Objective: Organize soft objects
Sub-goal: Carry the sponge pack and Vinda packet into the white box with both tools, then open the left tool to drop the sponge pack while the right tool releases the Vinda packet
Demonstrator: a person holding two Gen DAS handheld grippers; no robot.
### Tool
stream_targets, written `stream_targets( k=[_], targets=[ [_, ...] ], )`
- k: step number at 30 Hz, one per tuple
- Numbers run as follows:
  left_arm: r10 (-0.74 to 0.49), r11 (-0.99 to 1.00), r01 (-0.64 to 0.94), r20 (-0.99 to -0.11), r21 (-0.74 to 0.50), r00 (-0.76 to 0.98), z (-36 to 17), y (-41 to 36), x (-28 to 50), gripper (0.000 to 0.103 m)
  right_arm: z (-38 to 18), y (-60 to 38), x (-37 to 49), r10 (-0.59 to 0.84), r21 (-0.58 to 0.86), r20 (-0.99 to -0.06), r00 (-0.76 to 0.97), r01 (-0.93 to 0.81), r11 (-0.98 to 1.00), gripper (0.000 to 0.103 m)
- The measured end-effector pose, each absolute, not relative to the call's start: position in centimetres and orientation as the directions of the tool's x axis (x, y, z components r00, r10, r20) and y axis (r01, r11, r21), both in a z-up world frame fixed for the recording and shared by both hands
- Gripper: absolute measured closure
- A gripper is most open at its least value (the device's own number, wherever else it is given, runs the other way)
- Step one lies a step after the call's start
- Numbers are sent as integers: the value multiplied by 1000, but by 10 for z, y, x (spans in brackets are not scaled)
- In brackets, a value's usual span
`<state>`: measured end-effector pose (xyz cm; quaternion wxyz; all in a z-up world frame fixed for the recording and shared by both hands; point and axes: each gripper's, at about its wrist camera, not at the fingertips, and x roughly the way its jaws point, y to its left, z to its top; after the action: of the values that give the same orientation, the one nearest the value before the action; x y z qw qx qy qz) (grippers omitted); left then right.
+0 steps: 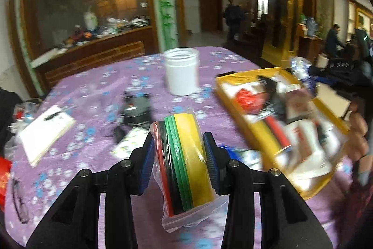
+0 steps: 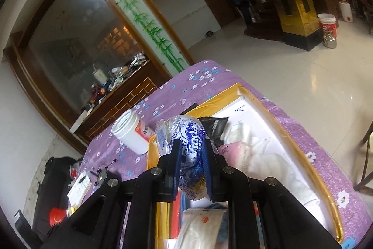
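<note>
My left gripper (image 1: pixel 179 144) is shut on a clear plastic bag of red, black, green and yellow bands (image 1: pixel 184 165) and holds it above the purple flowered tablecloth (image 1: pixel 93 95). My right gripper (image 2: pixel 191 148) is shut on a blue and white Vinda tissue pack (image 2: pixel 190 144) and holds it over the yellow-rimmed tray (image 2: pixel 263 106). The tray holds white and pink soft cloths (image 2: pixel 263 155) and a black pouch (image 2: pixel 213 125). In the left wrist view the tray (image 1: pixel 235 95) lies to the right, blurred, with red, white and black items in it.
An open white jar (image 1: pixel 181 71) stands at the far middle of the table; it also shows in the right wrist view (image 2: pixel 131 132). A notepad with a pen (image 1: pixel 46 130) lies at left, a dark device (image 1: pixel 137 111) at centre, glasses (image 1: pixel 19 200) near the front left edge.
</note>
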<state>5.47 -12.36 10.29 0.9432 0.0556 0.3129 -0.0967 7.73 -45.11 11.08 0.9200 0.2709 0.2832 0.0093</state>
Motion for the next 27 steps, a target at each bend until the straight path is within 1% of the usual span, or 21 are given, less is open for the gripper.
stream_targets(
  k=[2,7,12,15,21,27],
  targets=[
    [-207,965,261,-621,-4,756,109,-138,62,65,111,-457,77,164,513,-514,842,148,846,85],
    [-390,915,352,-662,-198,641,108,-183,88,65,110,-471,73,149,538,-517,843,184,822,85],
    [-479,874,372,-683,-313,551,83,-219,107,65,109,-476,73,121,541,-528,840,224,811,84],
    [-487,866,393,-701,-310,520,69,-236,110,65,108,-479,75,110,534,-544,832,242,810,84],
    [-501,851,426,-717,-306,485,57,-241,110,65,96,-481,83,103,520,-598,795,287,805,84],
    [-471,859,446,-728,-251,498,55,-248,104,65,83,-473,95,124,495,-646,753,291,819,84]
  ],
)
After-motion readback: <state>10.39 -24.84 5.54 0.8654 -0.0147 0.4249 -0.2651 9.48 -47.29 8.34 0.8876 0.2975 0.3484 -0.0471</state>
